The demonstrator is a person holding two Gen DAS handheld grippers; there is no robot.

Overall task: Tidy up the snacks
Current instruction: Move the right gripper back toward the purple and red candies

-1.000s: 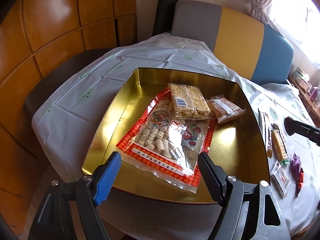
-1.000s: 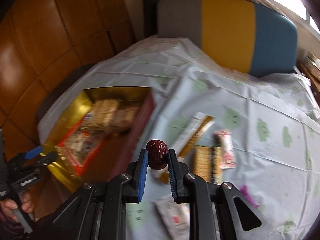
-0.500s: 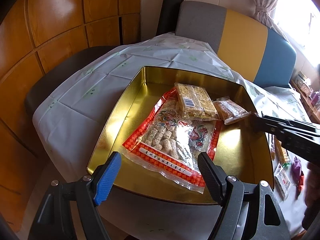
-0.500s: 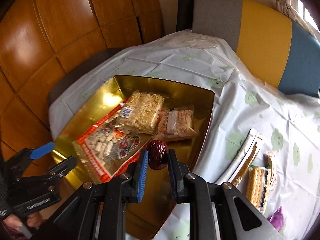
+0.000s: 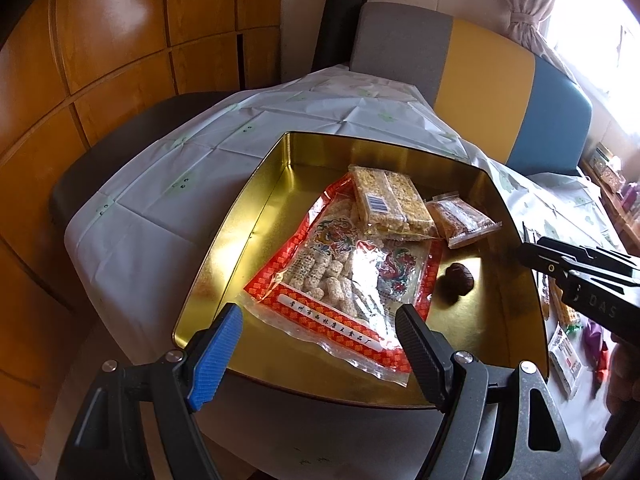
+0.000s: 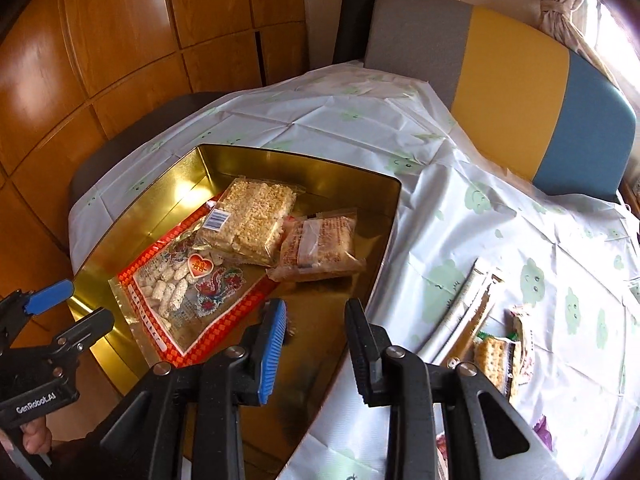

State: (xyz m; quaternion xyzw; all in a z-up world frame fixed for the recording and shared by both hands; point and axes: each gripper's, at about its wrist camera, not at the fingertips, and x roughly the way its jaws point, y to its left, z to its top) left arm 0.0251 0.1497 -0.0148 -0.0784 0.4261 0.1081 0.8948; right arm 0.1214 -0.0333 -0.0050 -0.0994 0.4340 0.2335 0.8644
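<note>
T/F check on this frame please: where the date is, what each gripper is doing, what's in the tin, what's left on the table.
1. The dark red date lies on the floor of the gold tin. True.
2. The right gripper is clamped on the date. False: its jaws have just been opening and nothing is between them.
3. The left gripper is open and holds nothing. True.
4. The tin holds only the date. False: the red-bordered bag, the rice-cake pack and a small clear packet lie in it too.
5. Snacks are on the tablecloth outside the tin. True: long sachets and a cracker pack lie there.
</note>
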